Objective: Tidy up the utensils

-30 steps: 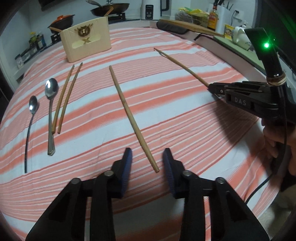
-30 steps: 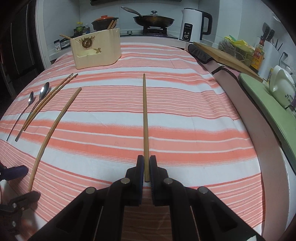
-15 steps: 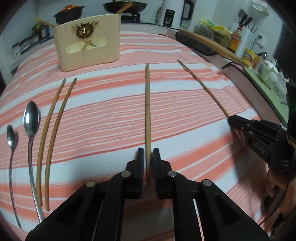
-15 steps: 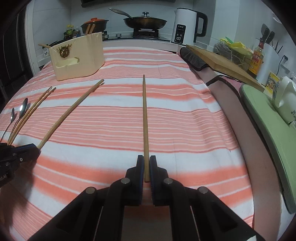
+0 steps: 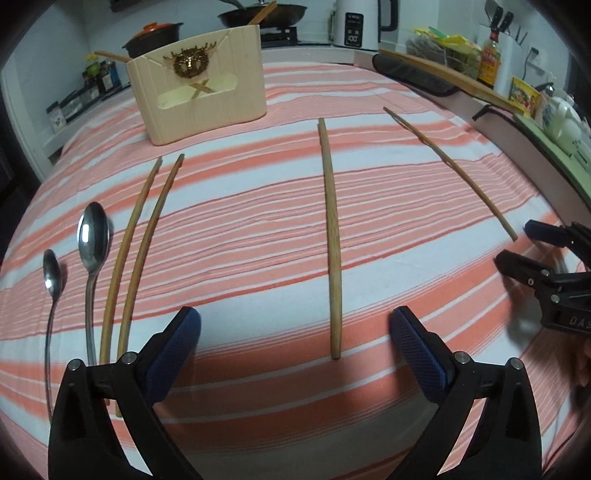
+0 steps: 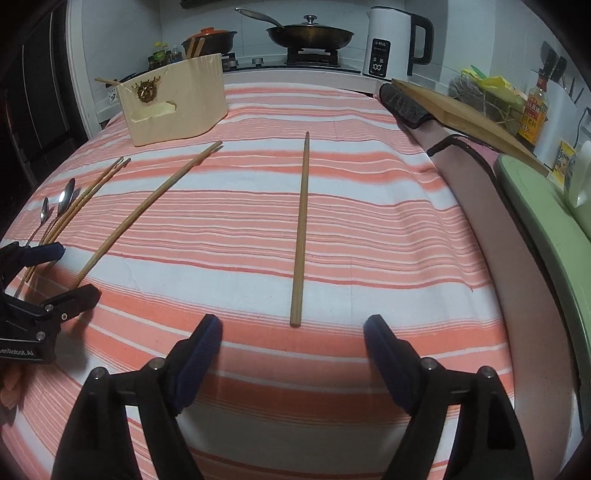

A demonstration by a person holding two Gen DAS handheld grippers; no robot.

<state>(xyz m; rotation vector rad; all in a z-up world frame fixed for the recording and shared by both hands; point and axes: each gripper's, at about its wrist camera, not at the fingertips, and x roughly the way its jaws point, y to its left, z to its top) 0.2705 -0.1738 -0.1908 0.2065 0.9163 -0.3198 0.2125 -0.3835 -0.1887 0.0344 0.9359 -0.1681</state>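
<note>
Two long wooden chopsticks lie apart on the striped cloth. One chopstick (image 5: 331, 236) lies between the jaws of my open left gripper (image 5: 295, 350), its near end just ahead of them; it also shows in the right wrist view (image 6: 147, 206). The other chopstick (image 6: 301, 229) lies just ahead of my open right gripper (image 6: 291, 354); it also shows in the left wrist view (image 5: 450, 166). A chopstick pair (image 5: 142, 236) and two metal spoons (image 5: 92, 236) lie at the left. A beige utensil holder (image 5: 199, 92) stands at the back.
The striped cloth (image 6: 369, 236) covers the table. A wooden board (image 6: 465, 114) and dark mitt (image 6: 406, 105) lie along the right edge. A kettle (image 6: 391, 40), pan (image 6: 310, 33) and pot (image 6: 210, 37) stand on the counter behind. Bottles and a teapot sit at the far right.
Both grippers were shut on their chopsticks half a second ago; now both have opened wide and drawn back a little, leaving the chopsticks lying on the cloth.
</note>
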